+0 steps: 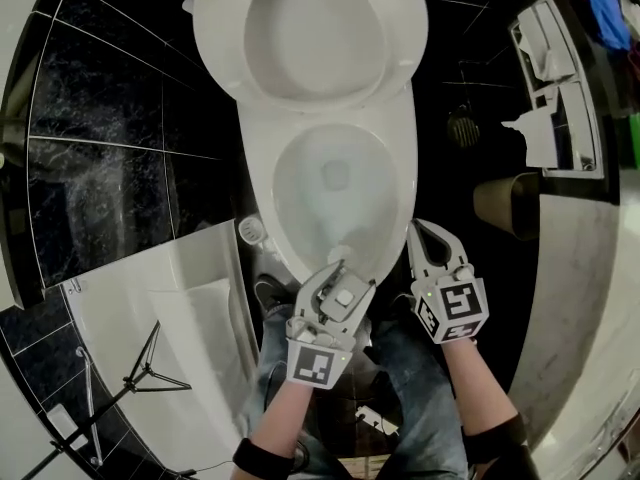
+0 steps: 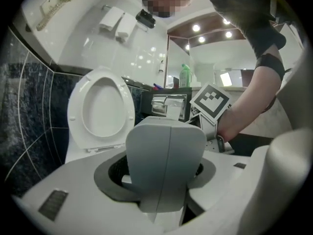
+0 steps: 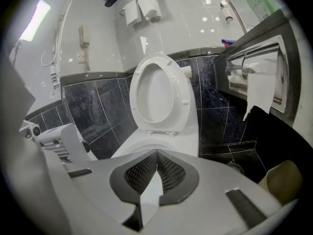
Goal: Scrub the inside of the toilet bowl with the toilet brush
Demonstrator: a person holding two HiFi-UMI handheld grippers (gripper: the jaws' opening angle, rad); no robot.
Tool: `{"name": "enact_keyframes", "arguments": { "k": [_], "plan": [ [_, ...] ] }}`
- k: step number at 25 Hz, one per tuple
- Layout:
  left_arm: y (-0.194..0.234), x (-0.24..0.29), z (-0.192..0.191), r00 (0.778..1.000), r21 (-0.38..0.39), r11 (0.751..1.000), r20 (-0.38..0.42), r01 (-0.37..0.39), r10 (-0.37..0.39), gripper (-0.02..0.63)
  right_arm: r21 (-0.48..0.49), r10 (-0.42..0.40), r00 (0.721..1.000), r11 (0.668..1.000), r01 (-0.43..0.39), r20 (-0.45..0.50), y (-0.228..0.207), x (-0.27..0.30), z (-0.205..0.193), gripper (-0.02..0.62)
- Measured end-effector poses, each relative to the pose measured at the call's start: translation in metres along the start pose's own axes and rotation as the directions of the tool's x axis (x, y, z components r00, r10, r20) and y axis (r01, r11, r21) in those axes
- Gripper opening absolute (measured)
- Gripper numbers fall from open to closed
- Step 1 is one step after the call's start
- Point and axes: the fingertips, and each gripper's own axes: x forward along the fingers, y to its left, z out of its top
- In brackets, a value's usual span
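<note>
The white toilet bowl [image 1: 300, 183] stands open, its seat and lid [image 1: 225, 28] raised against the wall. My left gripper [image 1: 338, 268] hovers over the bowl's near rim, shut on the pale grey handle of the toilet brush [image 2: 166, 155], which fills the gap between the jaws. The brush's head is hidden behind the handle and gripper. My right gripper [image 1: 428, 236] is just right of the bowl's rim, shut with nothing in it, its tips meeting [image 3: 154, 155]. The raised seat [image 3: 156, 89] shows ahead in both gripper views.
A small white round holder [image 1: 252, 231] sits on the dark tiled floor left of the toilet. On the right are a toilet paper holder [image 1: 555, 88], a floor drain [image 1: 463, 128] and a tan bin [image 1: 510, 203]. A tripod [image 1: 150, 368] stands lower left.
</note>
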Motion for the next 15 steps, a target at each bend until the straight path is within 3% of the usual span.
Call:
{"name": "enact_keyframes", "arguments": {
  "k": [4, 7, 15],
  "plan": [
    [0.051, -0.023, -0.014, 0.995, 0.008, 0.995, -0.012, -0.102, 0.102, 0.236, -0.017, 0.014, 1.0, 1.0, -0.014, 0.012, 0.014, 0.011, 0.006, 0.006],
    [0.088, -0.034, -0.028, 0.985, -0.067, 0.983, -0.033, -0.17, 0.168, 0.237, -0.012, 0.024, 1.0, 1.0, -0.023, 0.009, 0.023, 0.02, 0.012, 0.006],
    [0.144, -0.005, -0.026, 0.985, -0.019, 0.985, -0.025, -0.173, 0.172, 0.236, -0.016, 0.014, 1.0, 1.0, -0.014, 0.012, 0.029, 0.036, 0.024, 0.006]
  ]
}}
